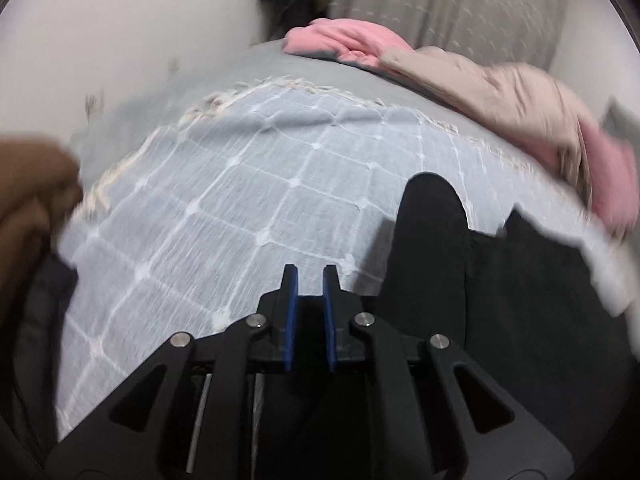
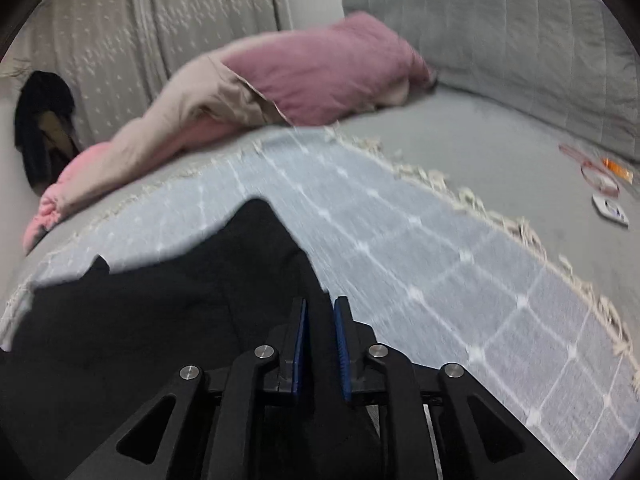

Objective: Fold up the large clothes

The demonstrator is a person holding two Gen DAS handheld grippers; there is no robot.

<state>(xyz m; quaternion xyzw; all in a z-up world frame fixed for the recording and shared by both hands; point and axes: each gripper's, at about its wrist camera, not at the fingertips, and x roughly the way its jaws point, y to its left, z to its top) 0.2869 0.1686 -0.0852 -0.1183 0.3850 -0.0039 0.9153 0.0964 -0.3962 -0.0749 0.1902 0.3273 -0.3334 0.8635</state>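
A black garment (image 2: pixel 140 320) lies spread on a pale blue checked blanket (image 2: pixel 440 264) on the bed. It shows again in the left wrist view, the black garment (image 1: pixel 500 300) filling the lower right. My right gripper (image 2: pixel 321 306) sits over the garment's right edge, and its blue pads are close together with black cloth between them. My left gripper (image 1: pixel 310 276) has its pads nearly together at the garment's left edge. The dark cloth runs up against its right finger, and only blanket (image 1: pixel 224 216) shows through the gap at the tips. Whether it pinches cloth is hidden.
Pink and beige bedding (image 2: pixel 280 92) is heaped along the far side of the grey bed (image 2: pixel 480 148), with a grey headboard (image 2: pixel 520 32) behind. Small items (image 2: pixel 608 184) lie at the right. A brown cloth (image 1: pixel 28 200) sits at the left edge, curtains (image 1: pixel 460 8) beyond.
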